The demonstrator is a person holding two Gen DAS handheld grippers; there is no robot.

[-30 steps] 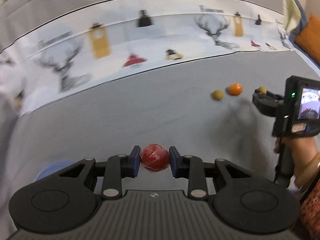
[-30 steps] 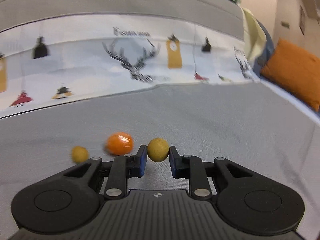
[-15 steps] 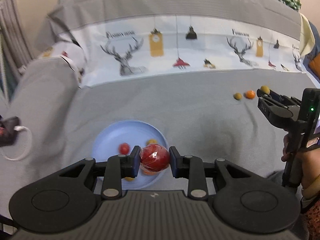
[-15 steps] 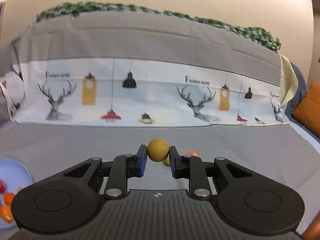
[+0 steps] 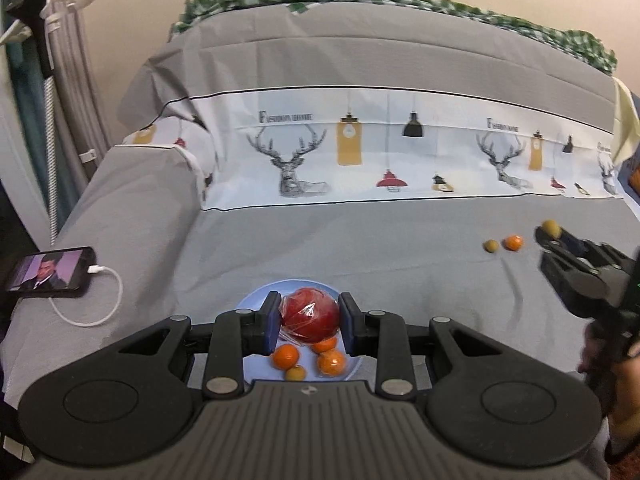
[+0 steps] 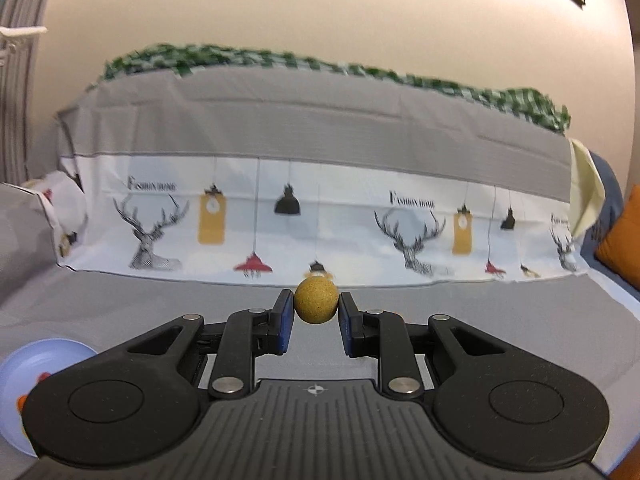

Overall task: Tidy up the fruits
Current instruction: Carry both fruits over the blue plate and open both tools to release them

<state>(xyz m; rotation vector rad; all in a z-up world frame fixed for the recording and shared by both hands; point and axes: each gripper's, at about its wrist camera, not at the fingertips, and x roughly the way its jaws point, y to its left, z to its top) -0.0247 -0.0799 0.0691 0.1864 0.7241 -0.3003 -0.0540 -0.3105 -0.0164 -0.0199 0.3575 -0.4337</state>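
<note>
My left gripper (image 5: 308, 326) is shut on a red apple in clear wrap (image 5: 309, 317), held over a light blue plate (image 5: 256, 296) that holds several small orange and yellow fruits (image 5: 285, 356). My right gripper (image 6: 315, 312) is shut on a small yellow-brown round fruit (image 6: 315, 301) above the grey sofa seat; it also shows at the right of the left wrist view (image 5: 549, 229). A small orange fruit (image 5: 513, 242) and a yellow-brown fruit (image 5: 491, 245) lie on the seat to the right of the plate. The plate's edge (image 6: 48, 350) shows at the lower left of the right wrist view.
A grey sofa cover with a white deer-print band (image 5: 360, 160) forms the backrest. A phone (image 5: 50, 268) with a white cable (image 5: 108, 300) lies on the left armrest. An orange cushion (image 6: 620, 240) sits at the far right.
My left gripper has carried the apple leftward until it is over the plate. My right gripper has lifted the yellow-brown fruit off the seat and swung left, away from the two loose fruits.
</note>
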